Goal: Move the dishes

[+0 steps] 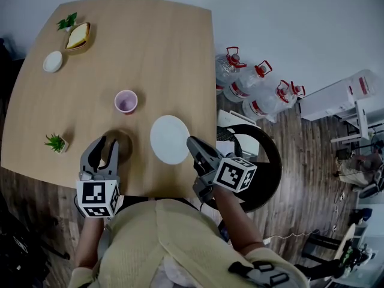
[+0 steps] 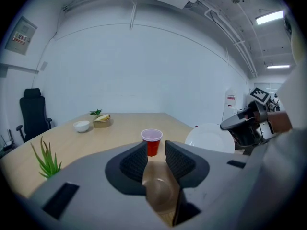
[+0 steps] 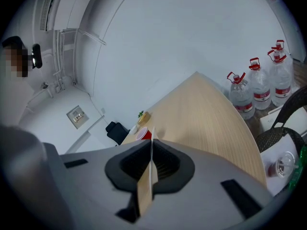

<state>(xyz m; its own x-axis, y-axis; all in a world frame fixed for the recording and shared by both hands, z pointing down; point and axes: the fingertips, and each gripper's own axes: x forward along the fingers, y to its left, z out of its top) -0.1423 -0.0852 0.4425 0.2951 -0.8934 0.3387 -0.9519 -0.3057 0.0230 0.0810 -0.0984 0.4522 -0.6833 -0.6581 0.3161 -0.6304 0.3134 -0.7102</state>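
Note:
A white plate (image 1: 169,138) is over the near right part of the wooden table (image 1: 150,53). My right gripper (image 1: 191,143) is shut on its right rim. In the right gripper view the plate (image 3: 147,181) shows edge-on, pinched between the pads of the right gripper (image 3: 151,150). My left gripper (image 1: 107,144) is near the table's front edge, shut on a brown bowl (image 1: 122,144). The left gripper view shows that brown bowl (image 2: 160,188) wedged between the pads of the left gripper (image 2: 156,152). A pink-red plastic cup (image 1: 126,101) stands upright mid-table, beyond both grippers.
A small white bowl (image 1: 53,61) and a wooden dish with food (image 1: 78,36) sit at the far left beside a plant (image 1: 67,21). A small potted plant (image 1: 56,141) stands left of my left gripper. Water bottles (image 1: 258,86) and a black chair (image 1: 261,161) are right of the table.

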